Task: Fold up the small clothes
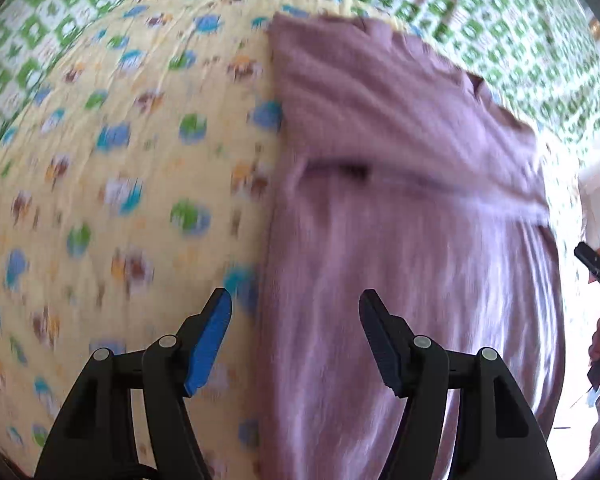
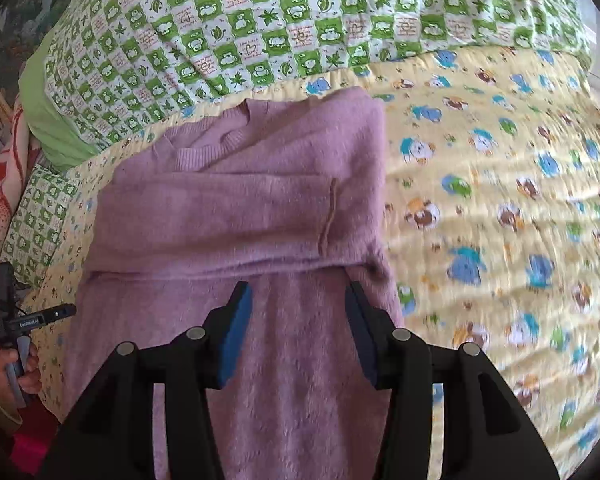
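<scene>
Mauve sweater (image 2: 240,200) partly folded, flat on yellow animal-print quilt (image 2: 500,200). Left tool (image 1: 295,334) wide, empty; right tool (image 2: 299,326) wide, empty, above sweater.

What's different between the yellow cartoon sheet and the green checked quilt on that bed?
The yellow sheet shows scattered blue and brown animals; the green quilt has a tidy grid of squares. The yellow sheet lies flat under the pink sweater; the green quilt sits bunched behind it. Both are printed bedding.

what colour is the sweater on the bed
The sweater is a dusty pink-mauve knit, plain; clearest in the right wrist view.
</scene>
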A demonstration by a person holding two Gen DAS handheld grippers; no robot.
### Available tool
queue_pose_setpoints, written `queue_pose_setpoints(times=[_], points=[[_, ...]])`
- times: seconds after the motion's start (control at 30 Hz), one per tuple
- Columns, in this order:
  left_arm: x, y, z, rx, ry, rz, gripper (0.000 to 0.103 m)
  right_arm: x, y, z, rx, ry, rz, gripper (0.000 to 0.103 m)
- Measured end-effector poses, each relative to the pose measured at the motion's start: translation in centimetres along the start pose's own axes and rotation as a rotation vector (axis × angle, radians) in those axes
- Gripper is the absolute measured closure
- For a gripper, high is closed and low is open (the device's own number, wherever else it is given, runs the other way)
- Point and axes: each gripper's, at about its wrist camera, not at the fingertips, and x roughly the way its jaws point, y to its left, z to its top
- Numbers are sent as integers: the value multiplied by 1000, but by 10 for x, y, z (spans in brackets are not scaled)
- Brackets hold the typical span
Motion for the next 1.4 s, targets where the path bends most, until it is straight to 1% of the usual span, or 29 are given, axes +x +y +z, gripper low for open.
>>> queue_pose_setpoints(times=[0.07,0.1,0.17,0.33,0.53,0.73,0.83,1.07,1.17,1.3,1.37,1.4], points=[[-9,2,-23,-7,3,-16,33,-12,1,-16,17,2,-7,52],[-13,3,-35,-16,3,-27,32,-18,2,-23,24,2,-11,50],[-18,3,-53,-24,7,-47,31,-29,2,-40,39,0,-17,48],[-32,3,-95,-18,28,-57,31,-50,0,-77,70,3,-31,47],[-37,-3,-133,10,70,-87,30,-70,-4,-113,118,-5,-41,47],[-40,-1,-165,41,118,-117,27,-92,-2,-145,132,-4,-39,47],[-41,-1,-179,50,139,-136,27,-97,-5,-162,141,14,-39,47],[-40,0,-209,58,183,-169,24,-108,-19,-198,220,60,-12,46],[-40,-5,-217,77,189,-159,23,-108,-19,-210,230,81,-3,47],[-37,-14,-218,102,199,-142,23,-102,-15,-218,241,107,20,47],[-35,-17,-218,117,201,-125,23,-95,-8,-220,208,147,-10,47],[-34,-19,-218,125,201,-113,23,-92,-4,-221,182,167,-21,51]])
